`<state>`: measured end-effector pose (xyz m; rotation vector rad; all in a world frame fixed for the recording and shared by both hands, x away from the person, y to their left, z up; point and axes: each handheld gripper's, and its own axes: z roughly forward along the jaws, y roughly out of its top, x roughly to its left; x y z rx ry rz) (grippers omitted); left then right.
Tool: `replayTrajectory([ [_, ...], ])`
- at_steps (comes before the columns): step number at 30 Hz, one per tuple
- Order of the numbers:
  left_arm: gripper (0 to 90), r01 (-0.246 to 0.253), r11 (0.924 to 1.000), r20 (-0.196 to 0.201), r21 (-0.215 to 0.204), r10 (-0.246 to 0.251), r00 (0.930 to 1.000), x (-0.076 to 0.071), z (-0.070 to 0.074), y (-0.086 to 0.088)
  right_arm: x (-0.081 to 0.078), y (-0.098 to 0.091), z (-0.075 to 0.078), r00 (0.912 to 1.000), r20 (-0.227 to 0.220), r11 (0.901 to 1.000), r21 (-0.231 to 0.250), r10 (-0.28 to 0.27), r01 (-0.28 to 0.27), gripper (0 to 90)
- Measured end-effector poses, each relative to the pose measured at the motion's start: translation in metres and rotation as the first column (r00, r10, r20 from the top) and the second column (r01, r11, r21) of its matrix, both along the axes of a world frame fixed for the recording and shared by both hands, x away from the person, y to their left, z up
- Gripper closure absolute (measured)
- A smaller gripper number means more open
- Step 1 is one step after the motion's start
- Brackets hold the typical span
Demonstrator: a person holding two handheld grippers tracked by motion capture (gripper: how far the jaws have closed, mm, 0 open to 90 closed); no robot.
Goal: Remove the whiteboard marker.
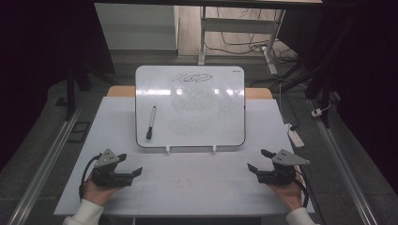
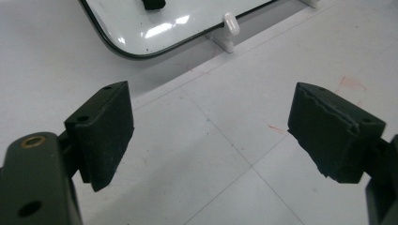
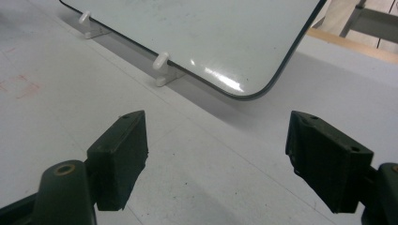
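A small whiteboard leans on two white feet at the middle of the table, with a black scribble near its top edge. A black marker clings to the board's left side. My left gripper rests in a hand at the front left, open, nothing between its jaws. Its own view has the open left gripper over bare table, with the board's lower corner ahead. At the front right my right gripper is open and empty too. The right gripper faces the board's other lower corner.
The white table top spreads in front of the board. A white foot of the board stands ahead of the left gripper, and another foot ahead of the right. A power strip and cables lie on the floor to the right.
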<state>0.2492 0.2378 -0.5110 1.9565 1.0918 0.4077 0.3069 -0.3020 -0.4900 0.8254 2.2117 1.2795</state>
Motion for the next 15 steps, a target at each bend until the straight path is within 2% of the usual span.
replayTrajectory([
  [6,16.5,-0.003,0.9998,0.013,0.02,0.003,0.9999,-0.0025,0.0011,-0.0019,0.0024,-0.0014,-0.004,0.9999,-0.016,1.0,0.003,-0.002,0.002,22.2],
  [11,17.2,-0.007,0.9995,0.023,0.03,0.006,0.9997,-0.0029,0.0037,-0.0042,0.0012,-0.0002,-0.001,0.9999,0.004,0.9999,-0.002,-0.015,0.015,22.8],
  [15,17.2,-0.01,0.9988,0.05,0.047,0.008,0.9987,-0.0057,0.0085,-0.0073,0.0018,0.0017,-0.0028,0.9999,-0.002,0.9997,-0.02,-0.017,0.017,22.9],
])
